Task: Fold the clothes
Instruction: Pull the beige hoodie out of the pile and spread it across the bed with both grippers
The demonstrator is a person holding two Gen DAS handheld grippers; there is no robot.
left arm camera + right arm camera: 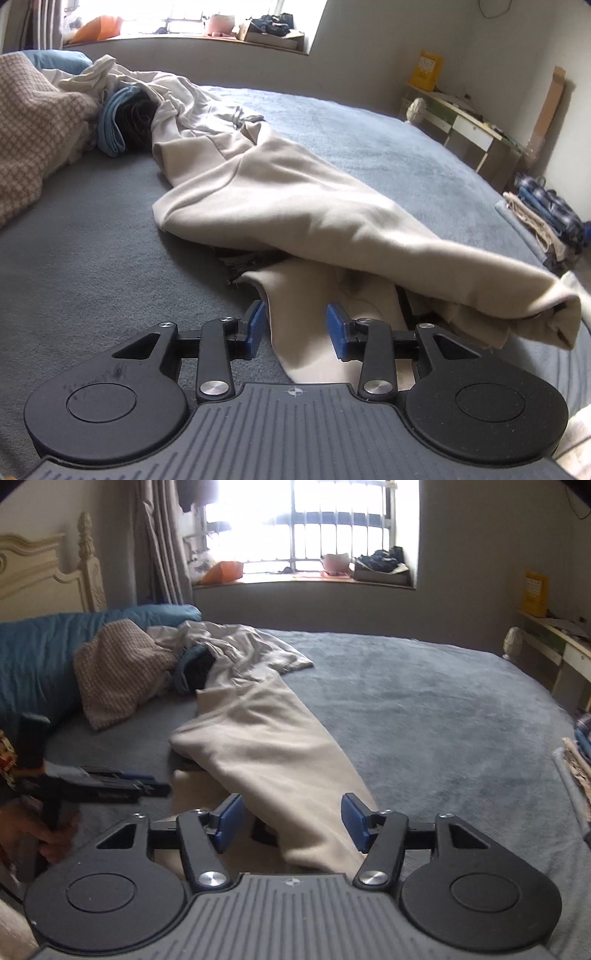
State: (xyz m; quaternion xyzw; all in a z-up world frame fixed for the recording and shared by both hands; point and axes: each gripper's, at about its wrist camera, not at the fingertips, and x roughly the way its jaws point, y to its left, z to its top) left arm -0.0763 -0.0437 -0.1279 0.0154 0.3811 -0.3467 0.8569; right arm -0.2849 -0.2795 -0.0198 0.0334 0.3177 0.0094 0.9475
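Observation:
A long beige garment (280, 206) lies crumpled lengthwise on the grey bed (92, 258), running from a heap near the pillows toward me. My left gripper (295, 328) is open, its blue pads on either side of the garment's near edge. In the right wrist view the same beige garment (273, 746) stretches toward my right gripper (291, 821), which is open with the cloth's near end lying between its blue pads. The left gripper (110, 781) also shows there at the left, held by a hand (48, 834).
A checked cloth (33, 125), a blue folded cloth (110, 125) and a blue pillow (40, 657) sit at the head of the bed. A pale headboard (51, 572) stands behind. A window sill (303, 578) holds clutter. Shelves (469, 125) and bags (550, 214) line the right side.

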